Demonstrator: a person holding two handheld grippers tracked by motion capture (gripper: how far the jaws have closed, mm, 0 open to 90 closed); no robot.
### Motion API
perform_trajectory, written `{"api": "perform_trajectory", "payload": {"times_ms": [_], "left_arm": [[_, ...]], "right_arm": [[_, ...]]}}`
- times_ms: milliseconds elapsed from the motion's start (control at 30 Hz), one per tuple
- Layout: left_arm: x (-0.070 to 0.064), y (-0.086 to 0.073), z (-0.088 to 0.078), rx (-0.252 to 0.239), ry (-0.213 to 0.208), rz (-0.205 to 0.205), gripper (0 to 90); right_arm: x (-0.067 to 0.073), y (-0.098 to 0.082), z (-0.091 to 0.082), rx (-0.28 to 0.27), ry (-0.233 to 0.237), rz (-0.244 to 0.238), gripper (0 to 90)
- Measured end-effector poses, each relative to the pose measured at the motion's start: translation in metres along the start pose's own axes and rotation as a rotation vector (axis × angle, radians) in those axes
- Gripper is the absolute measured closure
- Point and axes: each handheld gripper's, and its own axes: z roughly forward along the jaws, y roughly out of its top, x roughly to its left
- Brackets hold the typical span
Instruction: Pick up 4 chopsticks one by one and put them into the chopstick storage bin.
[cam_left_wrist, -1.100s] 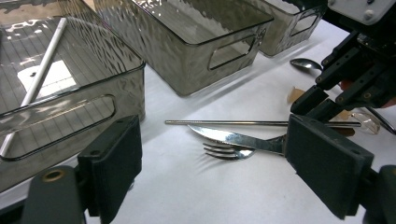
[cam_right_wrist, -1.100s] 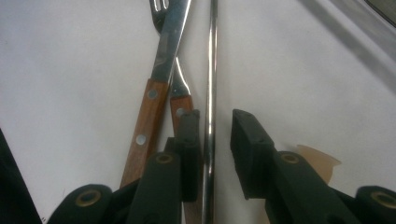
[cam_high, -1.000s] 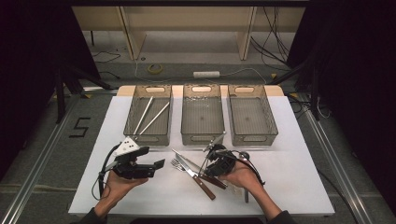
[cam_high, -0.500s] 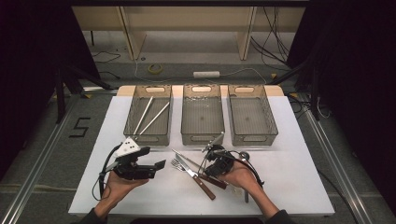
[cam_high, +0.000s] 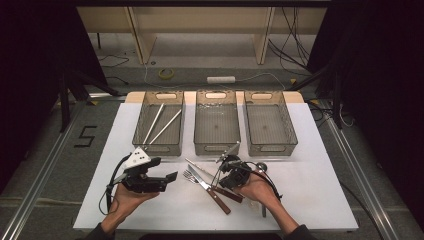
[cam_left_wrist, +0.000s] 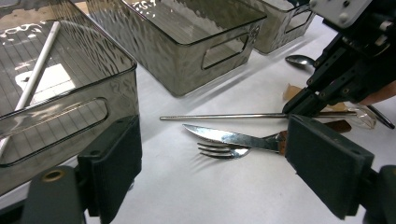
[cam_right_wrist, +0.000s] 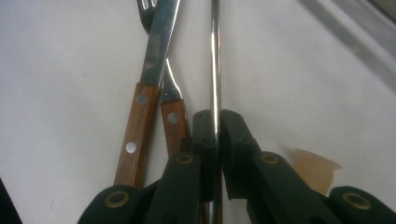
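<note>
**Metal chopstick pinched on the bench, lift still to come**

While the left hand-held gripper waits with its jaws wide apart and nothing between them, the right hand-held gripper has just been closing, and its pads now sit tight on a thin metal chopstick. That rod lies on the white bench near the middle, just right of a wooden-handled knife and fork that cross each other. In the left gripper view the chopstick runs level over the bench surface, just beyond the knife, with the right hand-held gripper clamped at its right end.

By my reading, the step in hand is the grasp itself: the rod is caught but does not look raised off the bench yet. Three smoked plastic bins stand along the far side. The left bin already holds two pale chopsticks; the middle bin and the right bin look bare. A spoon lies to the right of the cutlery.

The next move likely calls for a straight lift clear of the fork handle lying just beside the pads, then a carry to the far left, into the bin with the chopsticks. Held near one end, the rod may droop or swing, so a slow carry and a low release seem wise.
</note>
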Motion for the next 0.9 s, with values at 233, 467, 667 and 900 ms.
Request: {"api": "perform_trajectory", "payload": {"times_ms": [233, 467, 667, 900], "left_arm": [[-0.001, 0.0, 0.001, 0.0, 0.0, 0.005, 18.6], [-0.003, 0.0, 0.005, 0.037, -0.007, 0.038, 17.9], [-0.01, 0.002, 0.007, 0.039, -0.027, 0.066, 17.6], [-0.019, 0.006, 0.01, 0.047, -0.046, 0.112, 16.5]], "right_arm": [[-0.002, -0.001, -0.012, -0.036, 0.007, -0.009, 85.7], [0.003, -0.002, -0.023, -0.061, 0.026, -0.049, 85.7], [0.011, -0.003, -0.029, -0.07, 0.043, -0.088, 85.7], [0.02, -0.003, -0.032, -0.067, 0.066, -0.123, 85.7]]}}
